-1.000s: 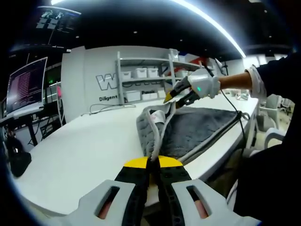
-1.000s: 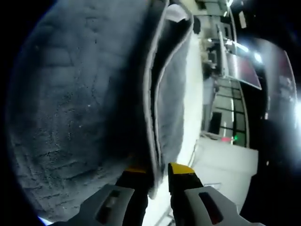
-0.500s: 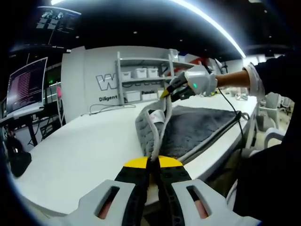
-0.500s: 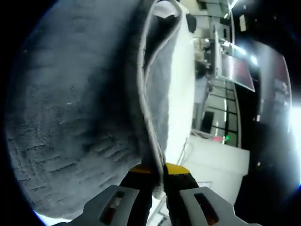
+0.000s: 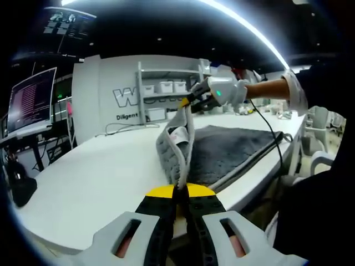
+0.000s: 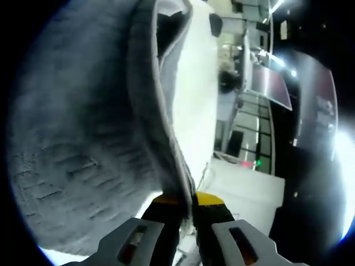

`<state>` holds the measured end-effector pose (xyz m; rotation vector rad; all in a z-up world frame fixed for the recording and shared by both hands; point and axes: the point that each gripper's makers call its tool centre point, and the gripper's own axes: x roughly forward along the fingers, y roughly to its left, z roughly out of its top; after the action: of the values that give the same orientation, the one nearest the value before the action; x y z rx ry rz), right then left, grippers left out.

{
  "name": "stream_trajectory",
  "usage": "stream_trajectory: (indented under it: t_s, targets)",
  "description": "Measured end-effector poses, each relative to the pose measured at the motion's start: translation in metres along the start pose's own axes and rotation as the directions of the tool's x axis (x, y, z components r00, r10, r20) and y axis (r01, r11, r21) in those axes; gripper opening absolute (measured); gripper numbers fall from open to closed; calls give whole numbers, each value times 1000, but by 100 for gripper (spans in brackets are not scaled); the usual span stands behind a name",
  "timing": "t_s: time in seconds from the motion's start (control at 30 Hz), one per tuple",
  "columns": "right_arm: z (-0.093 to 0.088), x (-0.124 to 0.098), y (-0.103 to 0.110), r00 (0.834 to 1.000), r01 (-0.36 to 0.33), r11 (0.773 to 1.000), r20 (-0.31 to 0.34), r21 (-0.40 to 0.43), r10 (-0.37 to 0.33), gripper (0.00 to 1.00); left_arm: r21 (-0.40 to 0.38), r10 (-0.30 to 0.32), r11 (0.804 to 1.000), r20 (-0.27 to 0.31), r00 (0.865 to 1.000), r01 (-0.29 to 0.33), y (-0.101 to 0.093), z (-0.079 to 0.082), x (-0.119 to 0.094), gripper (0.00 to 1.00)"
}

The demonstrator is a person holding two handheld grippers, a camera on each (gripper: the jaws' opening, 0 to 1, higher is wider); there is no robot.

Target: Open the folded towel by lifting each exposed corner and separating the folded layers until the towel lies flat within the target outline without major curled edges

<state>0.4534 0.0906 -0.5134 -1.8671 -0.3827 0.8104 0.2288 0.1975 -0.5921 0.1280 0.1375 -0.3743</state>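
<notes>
The table (image 5: 83, 183) carries the grey towel (image 5: 233, 152), most of it lying folded to the right. Its top layer rises as a strip between two pinched corners: the left gripper (image 5: 178, 194) clamps the near one, the right gripper (image 5: 187, 102) the far, higher one.

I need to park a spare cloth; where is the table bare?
The white table is bare between the grey towel and its far edge by the monitor. It is crowded near the left gripper and right gripper.
</notes>
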Motion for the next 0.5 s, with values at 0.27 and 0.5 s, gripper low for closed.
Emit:
stream_trajectory:
  t_s: [0.27, 0.5]
  targets:
    - [3, 8, -13, 1000, 15, 1000, -3, -6, -15, 3, -3, -9, 1000, 9, 1000, 9, -2, 1, 0, 5]
    - [6, 19, -23, 1000, 26, 999, 9, -22, -26, 3, -18, -14, 1000, 15, 1000, 14, 0, 0, 0, 5]
